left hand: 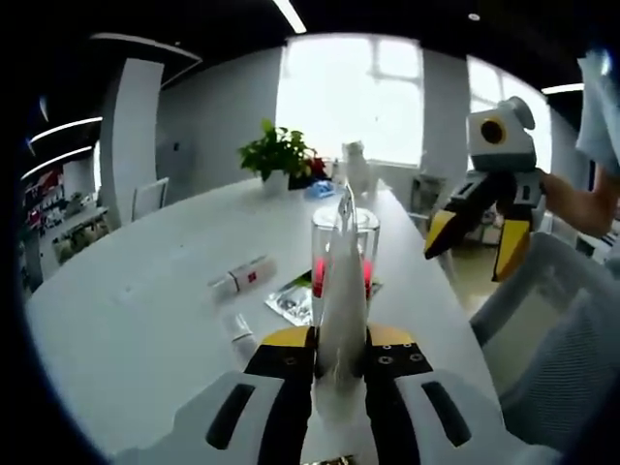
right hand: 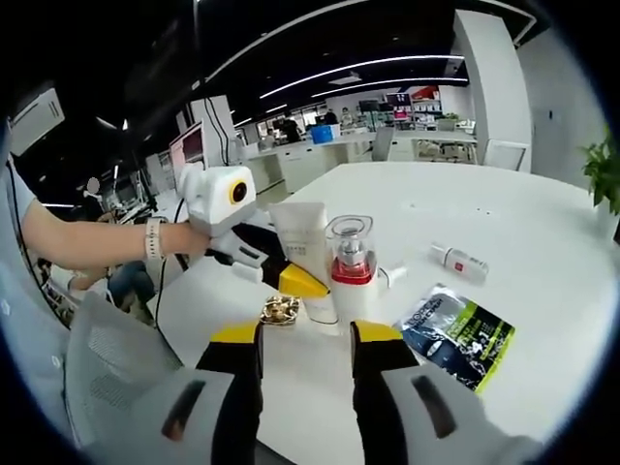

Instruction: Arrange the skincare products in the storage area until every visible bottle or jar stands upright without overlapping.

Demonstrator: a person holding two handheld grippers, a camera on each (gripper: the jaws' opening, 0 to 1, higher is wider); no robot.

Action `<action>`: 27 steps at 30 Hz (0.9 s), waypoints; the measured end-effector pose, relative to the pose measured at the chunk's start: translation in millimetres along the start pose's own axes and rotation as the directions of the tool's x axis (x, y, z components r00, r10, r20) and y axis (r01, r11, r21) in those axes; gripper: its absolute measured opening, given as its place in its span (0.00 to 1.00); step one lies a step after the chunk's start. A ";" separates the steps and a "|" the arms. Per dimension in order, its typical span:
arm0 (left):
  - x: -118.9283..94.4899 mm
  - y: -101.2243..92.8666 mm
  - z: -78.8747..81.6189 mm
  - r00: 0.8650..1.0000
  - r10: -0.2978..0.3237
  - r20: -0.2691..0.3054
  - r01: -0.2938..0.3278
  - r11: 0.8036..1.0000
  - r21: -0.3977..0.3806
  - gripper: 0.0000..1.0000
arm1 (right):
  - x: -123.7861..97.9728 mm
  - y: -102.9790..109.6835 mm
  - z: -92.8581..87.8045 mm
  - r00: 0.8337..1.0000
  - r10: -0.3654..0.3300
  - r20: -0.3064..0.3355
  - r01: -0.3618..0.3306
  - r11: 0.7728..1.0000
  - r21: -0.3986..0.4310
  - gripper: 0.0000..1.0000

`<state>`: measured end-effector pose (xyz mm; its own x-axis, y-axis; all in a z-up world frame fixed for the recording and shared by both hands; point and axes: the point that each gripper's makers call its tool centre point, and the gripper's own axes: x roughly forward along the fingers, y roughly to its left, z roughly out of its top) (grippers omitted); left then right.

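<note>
Left gripper (left hand: 341, 363): we see it clamped on a white tube (left hand: 342, 291), held upright over the table's (left hand: 136, 310) near edge.
Clear-capped bottle (right hand: 351, 266): standing just right of the tube, beyond our gripper.
Small tube (right hand: 458, 260): lying farther right, label blurred, we think.
Right gripper (right hand: 305, 339): jaws apart, holding nothing, short of the bottle.

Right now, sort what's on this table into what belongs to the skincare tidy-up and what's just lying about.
Job:
- white tube, held in the left tongs
- clear bottle with red inside, upright
- small white bottle, lying down
- right tongs, open

Lying about:
- sachet packet
- potted plant
- gold trinket
- chair
</note>
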<state>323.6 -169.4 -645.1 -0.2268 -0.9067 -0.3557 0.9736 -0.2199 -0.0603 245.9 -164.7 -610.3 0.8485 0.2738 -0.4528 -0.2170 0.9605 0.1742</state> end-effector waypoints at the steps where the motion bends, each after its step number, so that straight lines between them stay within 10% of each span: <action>1: 0.0 0.0 0.0 1.000 0.001 0.000 -0.001 1.000 0.002 0.16 | -0.2 -0.3 0.4 1.000 -0.001 0.000 0.001 1.000 -0.001 0.37; 27: -26.7 -10.7 14.9 0.998 0.065 0.001 -0.065 0.998 0.026 0.44 | 1.9 2.1 6.7 0.999 -0.032 -0.009 0.031 0.999 -0.044 0.58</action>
<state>318.9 -148.2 -621.0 -0.1635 -0.9192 -0.3583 0.9853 -0.1705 -0.0125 250.3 -162.5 -604.9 0.8504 0.2436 -0.4663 -0.2111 0.9699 0.1217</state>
